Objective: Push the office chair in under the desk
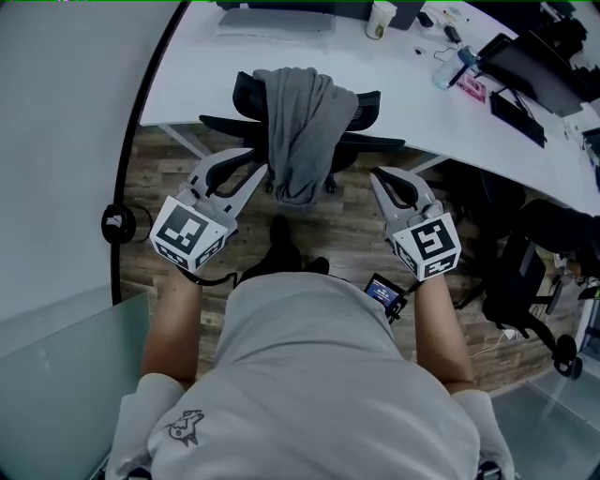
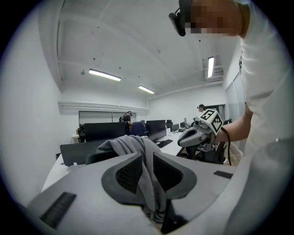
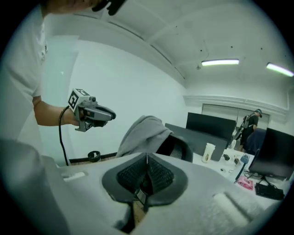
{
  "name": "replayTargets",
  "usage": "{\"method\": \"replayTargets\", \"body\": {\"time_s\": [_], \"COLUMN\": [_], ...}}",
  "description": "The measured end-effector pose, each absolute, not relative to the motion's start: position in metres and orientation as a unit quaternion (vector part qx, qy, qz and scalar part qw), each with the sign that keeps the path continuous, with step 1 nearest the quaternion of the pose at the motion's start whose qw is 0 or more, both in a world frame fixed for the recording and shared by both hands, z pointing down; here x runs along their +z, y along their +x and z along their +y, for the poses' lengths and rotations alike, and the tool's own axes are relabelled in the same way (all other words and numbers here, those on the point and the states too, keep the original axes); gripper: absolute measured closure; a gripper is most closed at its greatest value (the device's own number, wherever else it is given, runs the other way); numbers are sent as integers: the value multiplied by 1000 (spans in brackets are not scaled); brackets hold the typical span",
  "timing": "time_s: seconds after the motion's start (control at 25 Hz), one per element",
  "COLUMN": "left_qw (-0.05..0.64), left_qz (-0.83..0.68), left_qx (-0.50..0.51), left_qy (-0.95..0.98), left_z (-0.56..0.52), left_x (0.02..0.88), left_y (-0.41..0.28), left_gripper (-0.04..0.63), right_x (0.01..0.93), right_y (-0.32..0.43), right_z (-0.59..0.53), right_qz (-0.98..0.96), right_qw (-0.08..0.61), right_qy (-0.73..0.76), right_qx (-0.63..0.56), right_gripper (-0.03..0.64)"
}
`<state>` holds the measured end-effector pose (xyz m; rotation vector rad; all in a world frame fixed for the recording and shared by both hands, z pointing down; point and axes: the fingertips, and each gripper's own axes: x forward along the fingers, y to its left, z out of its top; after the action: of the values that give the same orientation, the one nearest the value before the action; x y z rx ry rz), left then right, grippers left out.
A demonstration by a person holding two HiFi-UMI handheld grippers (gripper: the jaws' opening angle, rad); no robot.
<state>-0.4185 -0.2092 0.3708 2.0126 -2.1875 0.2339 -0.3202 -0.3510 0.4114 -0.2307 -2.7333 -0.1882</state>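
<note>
A black office chair (image 1: 361, 111) stands part way under the white desk (image 1: 403, 84), with a grey garment (image 1: 300, 122) draped over its backrest. My left gripper (image 1: 257, 165) hangs just left of the garment, clear of it. Its jaws stand a little apart, and the garment (image 2: 133, 144) shows through the narrow gap of the left gripper (image 2: 147, 158). My right gripper (image 1: 377, 176) is held right of the chair back, shut with its pads together and nothing between them, as the right gripper view (image 3: 147, 158) confirms. From there the left gripper (image 3: 112, 115) appears free of the garment (image 3: 142, 131).
A cup (image 1: 380, 19), a bottle (image 1: 448, 70) and a keyboard (image 1: 517, 117) lie on the desk. Another dark chair (image 1: 525, 272) stands at the right. A black round fitting (image 1: 117, 223) sits by the glass partition at the left. The person's shoes (image 1: 281, 248) are on the wooden floor.
</note>
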Motion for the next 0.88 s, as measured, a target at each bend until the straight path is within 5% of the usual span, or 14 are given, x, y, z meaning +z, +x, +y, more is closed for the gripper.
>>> {"method": "replayTargets", "body": {"time_s": [0.2,0.88], "left_qw": [53,46], "left_qz": [-746,-757], "left_qx": [53,78], "left_qy": [662,647], "left_z": [-200,-194], "left_x": [350,343], "left_y": [-384,-300], "left_gripper": [597,597], "right_x": [390,380], "right_y": [-299,-221], "right_z": [-334,-323], "right_qz": [-981,-986], "right_qw": [158,127], "right_qy": [-75,-98], "right_qx": [-80,-55], "right_gripper": [614,614]}}
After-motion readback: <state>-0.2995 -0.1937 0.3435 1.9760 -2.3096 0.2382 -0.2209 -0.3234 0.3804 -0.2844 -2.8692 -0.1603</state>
